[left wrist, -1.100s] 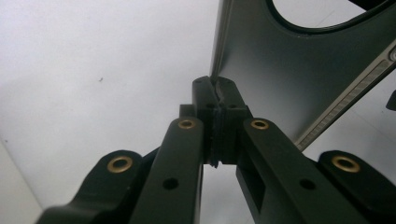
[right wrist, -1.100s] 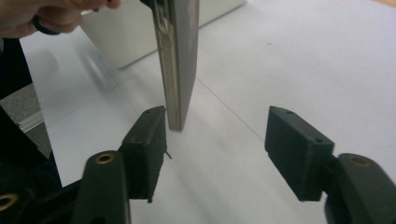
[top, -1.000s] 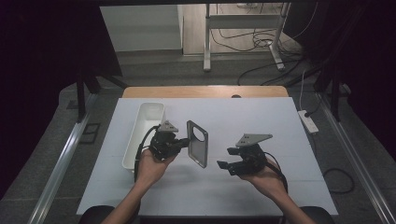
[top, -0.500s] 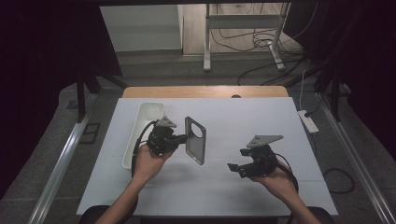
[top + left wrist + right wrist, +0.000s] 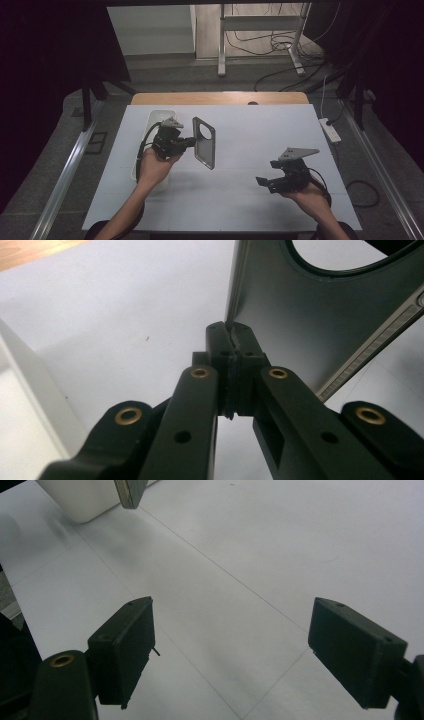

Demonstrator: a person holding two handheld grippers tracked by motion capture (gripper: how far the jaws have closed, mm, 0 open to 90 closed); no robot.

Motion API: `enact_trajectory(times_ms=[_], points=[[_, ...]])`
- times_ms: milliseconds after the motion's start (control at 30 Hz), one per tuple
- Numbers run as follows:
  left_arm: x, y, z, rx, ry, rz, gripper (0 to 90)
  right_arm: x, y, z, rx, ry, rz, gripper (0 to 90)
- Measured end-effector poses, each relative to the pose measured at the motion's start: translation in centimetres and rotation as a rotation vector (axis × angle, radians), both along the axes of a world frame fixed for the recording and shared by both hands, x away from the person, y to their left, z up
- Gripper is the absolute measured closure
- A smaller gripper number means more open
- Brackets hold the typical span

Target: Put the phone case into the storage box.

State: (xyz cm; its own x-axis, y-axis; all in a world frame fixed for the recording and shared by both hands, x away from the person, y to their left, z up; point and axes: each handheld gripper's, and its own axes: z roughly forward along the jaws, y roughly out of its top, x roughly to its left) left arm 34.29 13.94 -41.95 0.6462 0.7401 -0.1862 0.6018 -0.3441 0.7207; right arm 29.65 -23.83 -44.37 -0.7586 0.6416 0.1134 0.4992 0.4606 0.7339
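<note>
1. Your left gripper (image 5: 191, 142) is clamped on the edge of the dark phone case (image 5: 204, 142); the left gripper view shows the jaws pinched tight on its thin rim (image 5: 231, 335).
2. You hold the phone case in the air above the white table (image 5: 250, 200), stood on edge, its round camera cut-out (image 5: 204, 132) toward the top.
3. The white tray (image 5: 150, 120) sits just behind and to the left of your left hand (image 5: 152, 167), near the table's left edge.
4. Your right gripper (image 5: 264, 182) is well apart from the case, low over the table's right half. Its jaws stand wide and have just been opening, with nothing between them; the right gripper view shows bare tabletop between the pads (image 5: 125, 647).
5. The step in hand looks like a one-handed carry after the right gripper let go.
6. If the tray is the goal, the next move calls for swinging the case over it and lowering it flat before you release.
7. Keep the pinch firm: the hold is on one thin edge, so the case could pivot or slip.
</note>
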Motion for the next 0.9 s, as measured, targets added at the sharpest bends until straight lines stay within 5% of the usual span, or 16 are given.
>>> enact_trajectory(times_ms=[900], points=[[1.4,2.4,2.4,0.034,-0.007,0.049,88.9,-1.4,-4.5,-0.7,-0.009,0.033,-0.112,7.7]])
